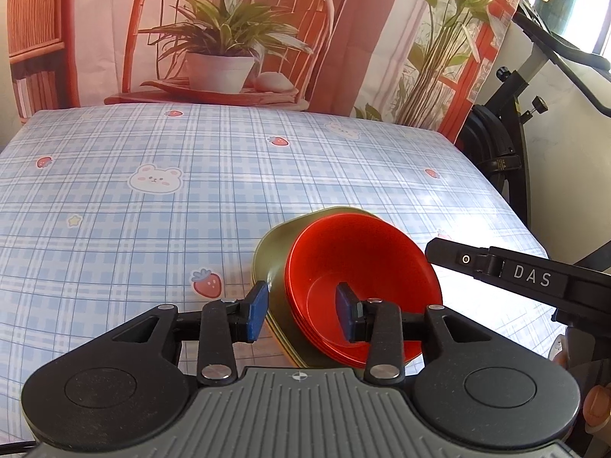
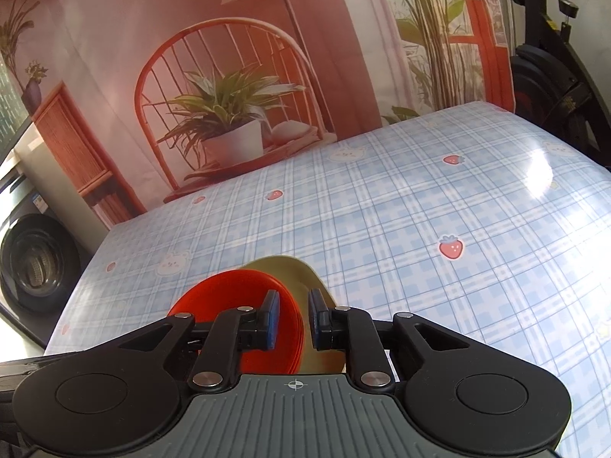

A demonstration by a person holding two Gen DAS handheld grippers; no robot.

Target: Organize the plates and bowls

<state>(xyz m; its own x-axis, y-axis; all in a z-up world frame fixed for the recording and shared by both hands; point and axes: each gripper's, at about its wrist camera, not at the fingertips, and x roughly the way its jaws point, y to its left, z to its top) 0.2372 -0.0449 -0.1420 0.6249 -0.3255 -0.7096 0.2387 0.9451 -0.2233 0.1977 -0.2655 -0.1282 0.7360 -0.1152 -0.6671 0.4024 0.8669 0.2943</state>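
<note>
Several glossy red plastic bowls (image 1: 362, 290), nested together, sit on stacked olive-green plates (image 1: 273, 267) near the table's (image 1: 152, 198) front right corner. Both claws look released: the left gripper (image 1: 301, 315) and right gripper (image 2: 293, 320) straddle opposite rims with pads apart. Stacking seems done; next, withdraw cleanly. The pile's near edge and plate count stay hidden.

Wrist views angled down, close; share bowls (image 1: 362, 286).
</note>
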